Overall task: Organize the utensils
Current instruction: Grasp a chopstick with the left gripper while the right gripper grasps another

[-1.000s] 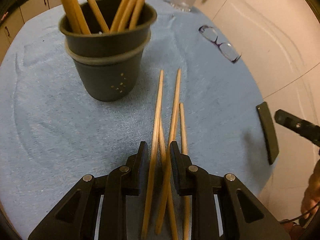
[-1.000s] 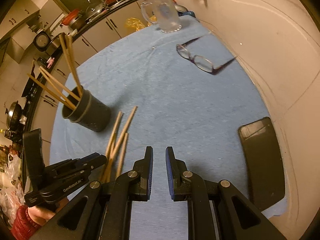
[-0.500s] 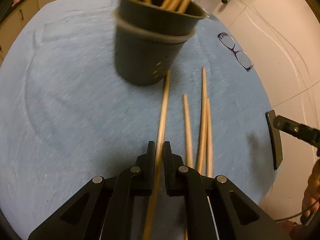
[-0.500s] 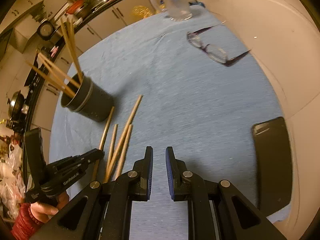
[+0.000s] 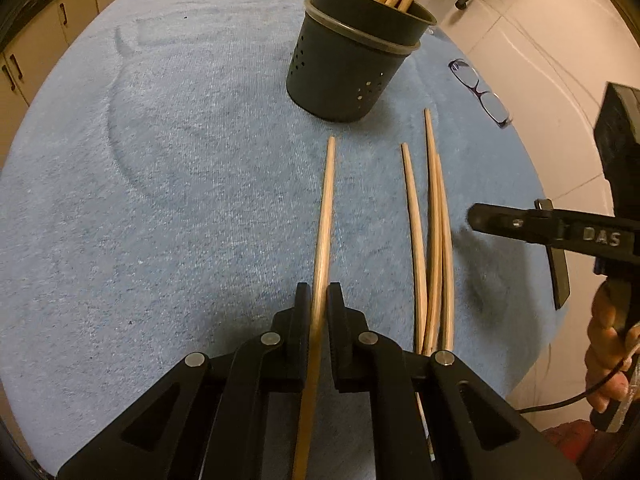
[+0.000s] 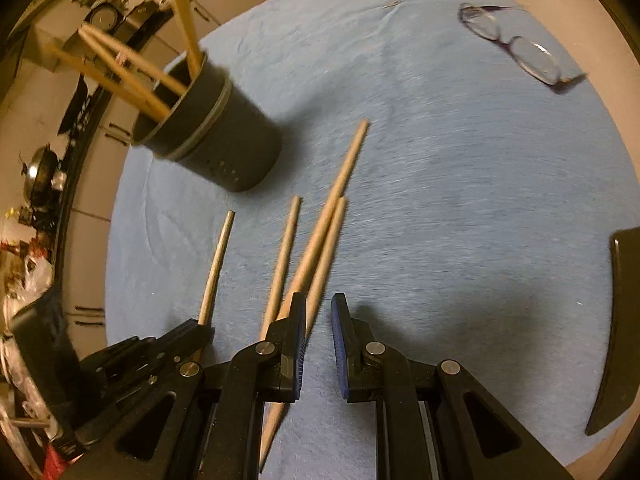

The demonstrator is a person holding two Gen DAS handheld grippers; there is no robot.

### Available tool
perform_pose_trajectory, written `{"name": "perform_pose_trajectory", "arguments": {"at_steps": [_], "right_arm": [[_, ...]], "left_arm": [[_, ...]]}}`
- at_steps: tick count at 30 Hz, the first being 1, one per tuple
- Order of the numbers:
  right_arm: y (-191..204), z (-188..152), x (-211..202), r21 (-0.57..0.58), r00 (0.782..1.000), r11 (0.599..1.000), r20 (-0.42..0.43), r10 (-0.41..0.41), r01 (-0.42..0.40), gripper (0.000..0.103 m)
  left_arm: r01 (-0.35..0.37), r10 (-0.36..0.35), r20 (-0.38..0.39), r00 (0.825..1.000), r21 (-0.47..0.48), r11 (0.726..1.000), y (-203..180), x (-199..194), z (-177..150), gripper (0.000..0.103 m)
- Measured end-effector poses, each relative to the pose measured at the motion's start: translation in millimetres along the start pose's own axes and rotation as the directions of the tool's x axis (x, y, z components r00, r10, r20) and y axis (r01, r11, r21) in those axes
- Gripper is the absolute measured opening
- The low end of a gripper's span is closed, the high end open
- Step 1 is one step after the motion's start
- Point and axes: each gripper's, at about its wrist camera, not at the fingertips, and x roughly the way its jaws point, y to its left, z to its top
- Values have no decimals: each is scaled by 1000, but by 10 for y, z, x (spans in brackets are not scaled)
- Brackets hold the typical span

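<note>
Left claw is clamped on one wooden chopstick, fingers pressed against it on both sides. The stick runs forward from the claw, tip pointing toward the dark grey holder cup; whether the tip is off the cloth, cannot tell. Cup stands upright at the far middle of the desk, which is covered in blue towel, with several chopsticks already leaning in it.

Three loose chopsticks lie on the towel just right of the held one, roughly parallel to it; the right two touch along their length and the left one sits slightly apart.

Right claw has a narrow gap between its blue-padded fingers and holds nothing. It sits low over the loose sticks' near ends, one stick passing under its left finger.

Eyeglasses at far right. Dark phone at the desk's right edge. Right-wrist view is motion-blurred.
</note>
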Motion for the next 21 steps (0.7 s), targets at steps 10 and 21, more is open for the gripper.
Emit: {"name": "perform_pose_trajectory", "arguments": {"at_steps": [10, 21], "right_arm": [[107, 4, 247, -59, 984, 983, -28, -177, 175, 11], [-337, 105, 140, 56, 984, 983, -53, -170, 173, 11]], "left_arm": [[13, -12, -20, 1000, 25, 1000, 7, 49, 118, 10], [20, -20, -51, 999, 4, 1000, -67, 193, 447, 20]]}}
